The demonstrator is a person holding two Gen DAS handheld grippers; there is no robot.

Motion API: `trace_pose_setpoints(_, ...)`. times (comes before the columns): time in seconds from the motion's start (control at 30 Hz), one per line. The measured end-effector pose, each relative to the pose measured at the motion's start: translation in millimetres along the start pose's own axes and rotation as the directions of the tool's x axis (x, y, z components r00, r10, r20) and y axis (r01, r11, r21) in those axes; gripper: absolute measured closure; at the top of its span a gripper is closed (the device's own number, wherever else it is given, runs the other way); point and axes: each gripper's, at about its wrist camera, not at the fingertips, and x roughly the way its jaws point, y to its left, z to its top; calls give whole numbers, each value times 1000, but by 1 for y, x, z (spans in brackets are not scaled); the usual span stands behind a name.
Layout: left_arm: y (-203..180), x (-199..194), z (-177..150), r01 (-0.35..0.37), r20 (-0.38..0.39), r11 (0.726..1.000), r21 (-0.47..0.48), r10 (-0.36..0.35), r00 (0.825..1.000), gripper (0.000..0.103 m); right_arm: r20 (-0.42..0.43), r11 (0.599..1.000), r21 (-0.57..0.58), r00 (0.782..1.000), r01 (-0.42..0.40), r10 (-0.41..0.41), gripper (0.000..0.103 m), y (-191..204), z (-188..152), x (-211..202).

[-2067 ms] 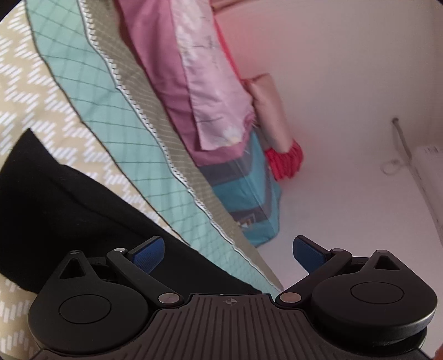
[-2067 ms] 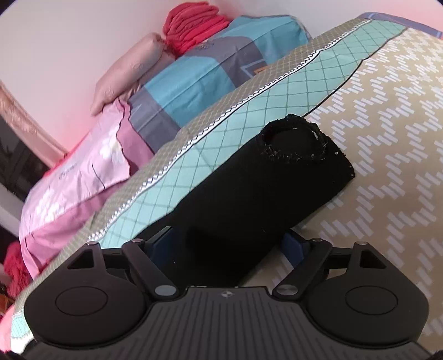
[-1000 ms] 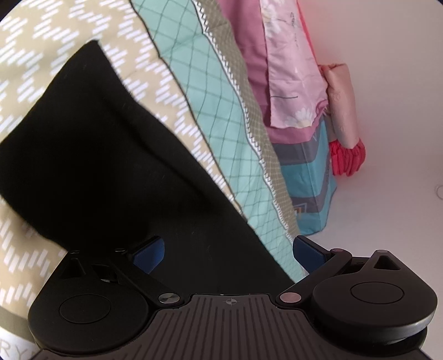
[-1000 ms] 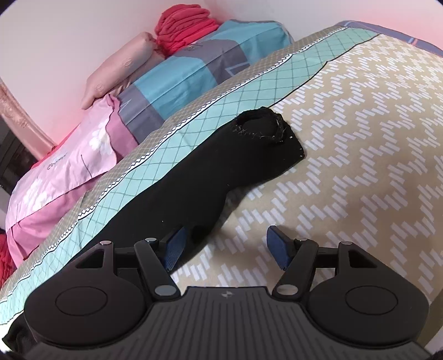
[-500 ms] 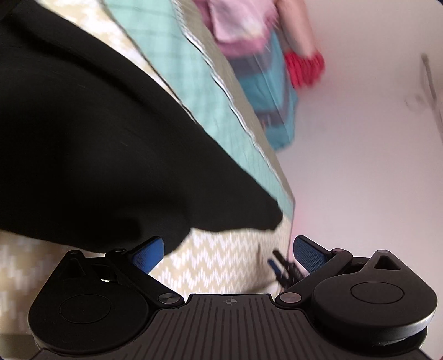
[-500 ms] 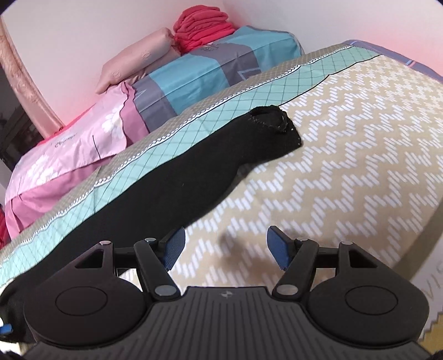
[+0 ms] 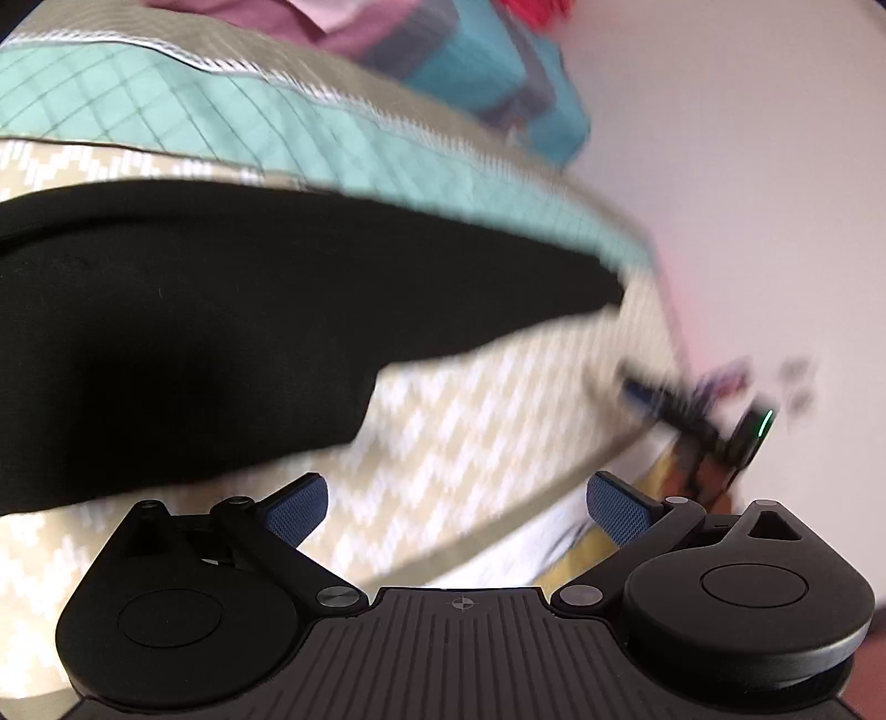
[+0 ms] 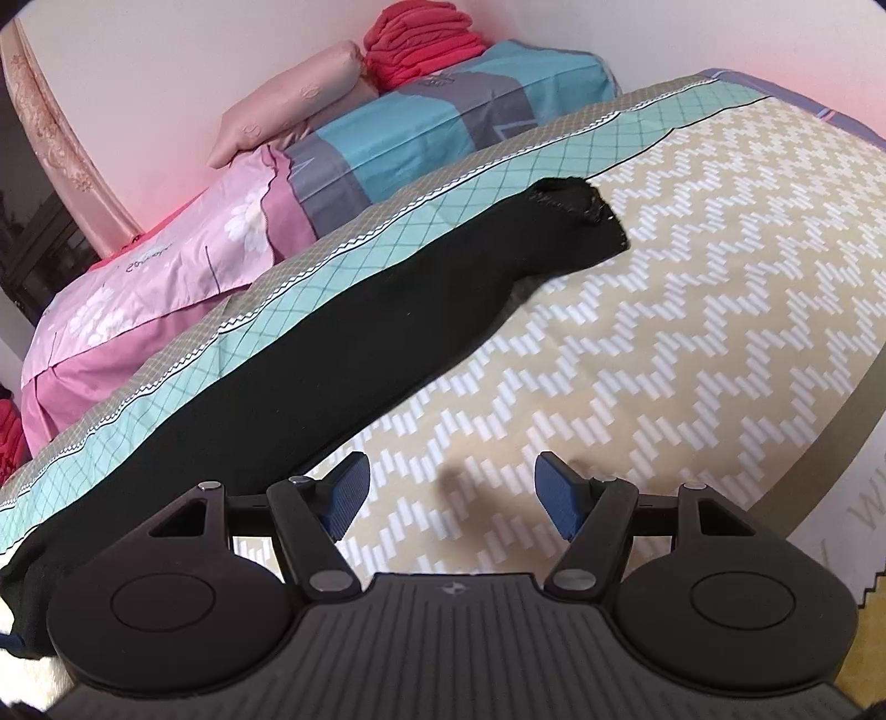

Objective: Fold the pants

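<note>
The black knit pants (image 8: 310, 354) lie stretched out in one long band across the bed's beige zigzag-patterned quilt (image 8: 692, 310), running along the quilt's teal diamond-checked border (image 8: 387, 243), with the cuffed leg opening (image 8: 570, 199) at the end nearest the stacked pillows and red folded cloth (image 8: 421, 44). Judging from this, the legs are already laid together and the lengthwise fold comes next: it probably goes best if each gripper takes one end of the band, pinching both layers at once close to the edge, then carries the cuff end over the waist end low above the quilt so the fabric does not twist or drag a crease. The right gripper (image 8: 447, 493) hovers above bare quilt just beside the pants, fingers wide apart, holding and touching nothing. The left gripper (image 7: 454, 504) is likewise spread wide and empty, over quilt near the pants' broader end (image 7: 183, 343); its view is motion-blurred, so finer detail there cannot be told
</note>
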Motion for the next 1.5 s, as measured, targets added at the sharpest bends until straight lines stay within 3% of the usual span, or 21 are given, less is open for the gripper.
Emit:
trace_pose_setpoints(0.07,-4,3,-10,-64,-32,997,44,66,997,0,-1,1000,-5,1000,-7,7,32,3,1,1)
trace_pose_setpoints(0.13,3,2,-19,-69,-40,997,19,70,997,0,1,1000,-9,1000,-15,15,32,5,1,2)
trace_pose_setpoints(0.37,21,-18,-36,-40,51,995,-96,45,998,0,-12,999,-28,999,-38,37,32,15,0,6)
trace_pose_setpoints(0.5,19,-23,-35,-86,83,990,-109,96,992,0,-19,998,-41,999,-50,49,32,21,0,9)
trace_pose_setpoints(0.7,16,-36,-39,-179,152,975,-130,198,968,0,-25,995,-65,997,-72,70,32,34,-1,12)
trace_pose_setpoints(0.83,16,-48,-41,-263,205,953,-151,291,935,0,-34,993,-86,996,-86,83,32,44,-4,14)
trace_pose_setpoints(0.97,14,-56,-41,-385,249,906,-176,419,873,0,-37,990,-101,995,-94,91,32,53,-6,15)
trace_pose_setpoints(1.2,14,-70,-39,-588,307,777,-226,630,714,0,-33,986,-136,995,-96,92,32,66,-11,14)
trace_pose_setpoints(1.33,16,-77,-42,-670,328,693,-266,719,613,0,-28,962,-251,994,-109,106,32,92,-18,13)
trace_pose_setpoints(1.5,20,-82,-48,-775,319,547,-317,831,456,0,-44,868,-461,982,-184,185,30,150,-34,10)
